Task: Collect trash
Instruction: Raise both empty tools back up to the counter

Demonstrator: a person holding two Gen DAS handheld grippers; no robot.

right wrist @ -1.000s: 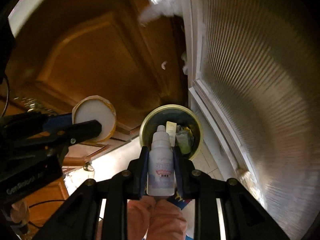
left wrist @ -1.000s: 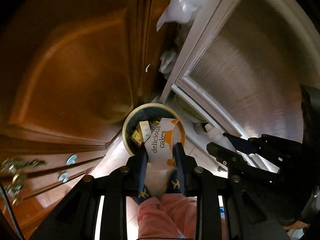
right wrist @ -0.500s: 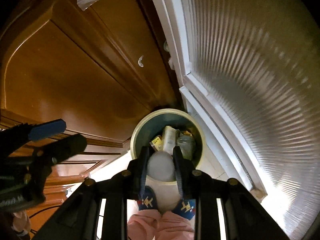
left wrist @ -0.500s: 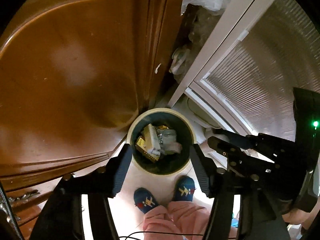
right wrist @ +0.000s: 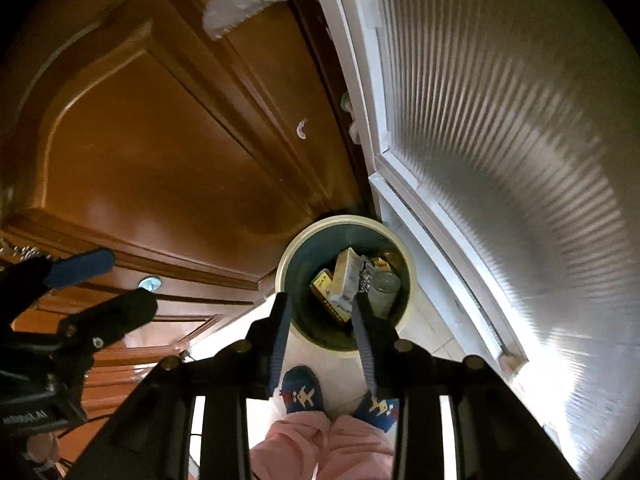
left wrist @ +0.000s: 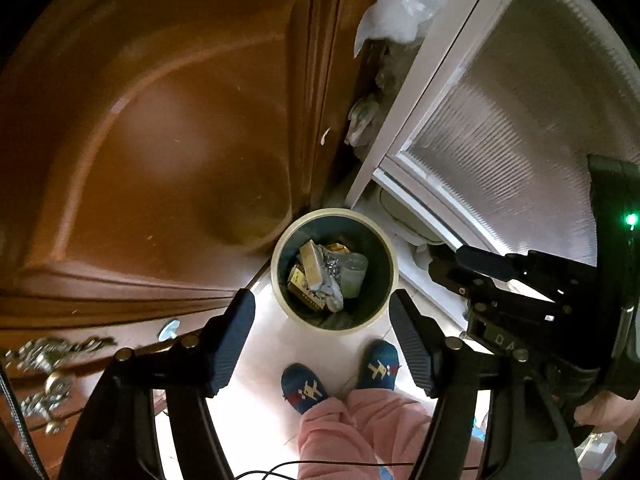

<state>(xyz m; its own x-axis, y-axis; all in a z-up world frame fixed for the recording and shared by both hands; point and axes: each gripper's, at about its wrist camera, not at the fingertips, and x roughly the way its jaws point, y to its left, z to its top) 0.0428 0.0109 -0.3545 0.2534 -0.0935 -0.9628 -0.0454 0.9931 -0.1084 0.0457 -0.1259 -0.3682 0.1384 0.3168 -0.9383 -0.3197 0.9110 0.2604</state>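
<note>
**Both grippers hanging empty over the bin**

Holding the left gripper (left wrist: 320, 300) straight above the bin (left wrist: 334, 211), pointing steeply down at it. Standing with jaws spread wide, having just been opening, with nothing between the fingers (left wrist: 236, 320) but the bin's mouth far below.

Holding the right gripper (right wrist: 320, 298) above the same bin too, just to the right of the left one, also aiming down. Showing jaws parted by a narrower gap, just been opening as well, and gripping nothing; looking through that gap at the near rim of the bin.

Lying inside the bin, at the bottom: the trash (left wrist: 324, 280), piled together. Including a pale cardboard box (left wrist: 311, 262) standing on end near the middle, a yellow packet (left wrist: 296, 278) leaning against its left side, a clear plastic cup (left wrist: 354, 276) to its right, and crumpled wrappers between and below them. Sitting wholly within the bin's dark inner wall, nothing sticking over the cream rim.

Standing on the pale floor (left wrist: 260, 380) just in front of the bin: two feet in blue patterned slippers (left wrist: 304, 388), under pink trousers (left wrist: 352, 432). Rising behind and to the left of the bin, a brown wooden door (left wrist: 160, 140); behind and to its right, a white-framed ribbed glass door (left wrist: 500, 120). Bulging high above the bin, in the gap between the two doors, a clear plastic bag (left wrist: 404, 0).
</note>
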